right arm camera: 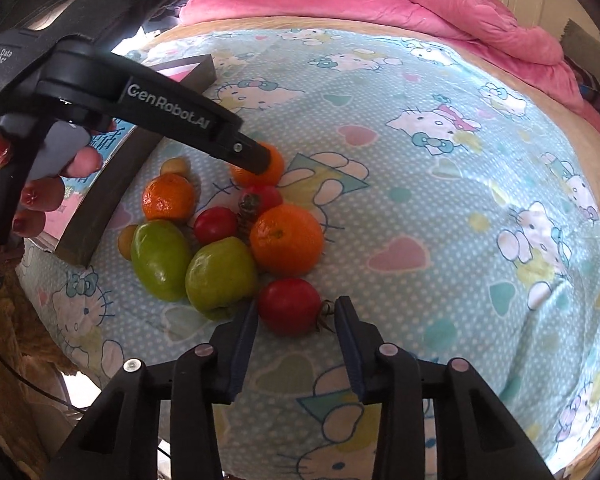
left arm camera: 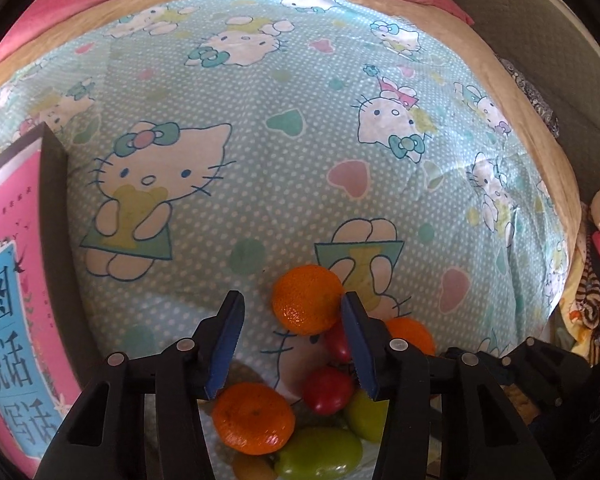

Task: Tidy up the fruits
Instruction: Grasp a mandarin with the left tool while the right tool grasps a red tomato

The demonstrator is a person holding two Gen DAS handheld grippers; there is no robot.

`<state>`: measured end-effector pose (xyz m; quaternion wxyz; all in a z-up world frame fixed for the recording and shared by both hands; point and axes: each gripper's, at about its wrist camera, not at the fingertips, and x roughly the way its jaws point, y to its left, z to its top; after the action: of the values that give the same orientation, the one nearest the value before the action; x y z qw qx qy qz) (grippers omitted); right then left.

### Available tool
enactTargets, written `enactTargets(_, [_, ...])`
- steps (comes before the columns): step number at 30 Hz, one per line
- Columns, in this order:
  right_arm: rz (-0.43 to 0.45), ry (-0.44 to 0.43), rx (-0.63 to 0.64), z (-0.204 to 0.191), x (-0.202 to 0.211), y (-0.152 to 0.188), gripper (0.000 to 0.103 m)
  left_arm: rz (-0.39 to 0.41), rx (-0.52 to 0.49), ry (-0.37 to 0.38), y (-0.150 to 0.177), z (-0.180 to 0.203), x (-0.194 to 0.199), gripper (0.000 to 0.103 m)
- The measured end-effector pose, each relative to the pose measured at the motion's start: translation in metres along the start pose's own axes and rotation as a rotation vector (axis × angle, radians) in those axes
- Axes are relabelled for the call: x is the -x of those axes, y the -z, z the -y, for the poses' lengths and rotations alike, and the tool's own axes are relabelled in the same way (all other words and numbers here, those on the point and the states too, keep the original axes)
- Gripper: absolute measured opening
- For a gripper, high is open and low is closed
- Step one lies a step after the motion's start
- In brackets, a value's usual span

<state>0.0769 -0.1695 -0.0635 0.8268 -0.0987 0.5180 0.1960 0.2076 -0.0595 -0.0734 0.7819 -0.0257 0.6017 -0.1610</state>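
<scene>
Cartoon-cat bedsheet, pink quilt behind — both tongs spread, left around orange, right beside tomato.

Fruit lies in one loose cluster on the bedsheet, w/ a box just left of it. Two pears side by side at the near-left, touching. Big orange right of them, smaller orange behind the left pear. A tomato sits between the oranges, another nearest, btw the right gripper fingers. Far orange sits under the left gripper tip. Blanket heaped along the far edge.
</scene>
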Motion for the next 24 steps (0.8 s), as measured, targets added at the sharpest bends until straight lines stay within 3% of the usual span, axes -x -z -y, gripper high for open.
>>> enactTargets(8, [-0.008,-0.031,-0.034,0.007,-0.009,-0.005,0.040,-0.066,-0.002,0.016,-0.008,0.012,-0.018,0.052])
enactTargets(10, [-0.006,-0.041,-0.047,0.009,-0.007,-0.005,0.040,-0.071,0.000,0.010,-0.008,0.014,-0.022,0.048])
enactTargets(13, [0.002,-0.067,-0.083,0.011,0.000,-0.001,0.040,-0.068,0.024,0.054,-0.011,0.014,-0.025,0.035])
enactTargets(24, [0.045,-0.094,-0.180,0.031,0.006,-0.003,0.040,-0.005,0.052,0.073,-0.005,0.004,0.001,0.035])
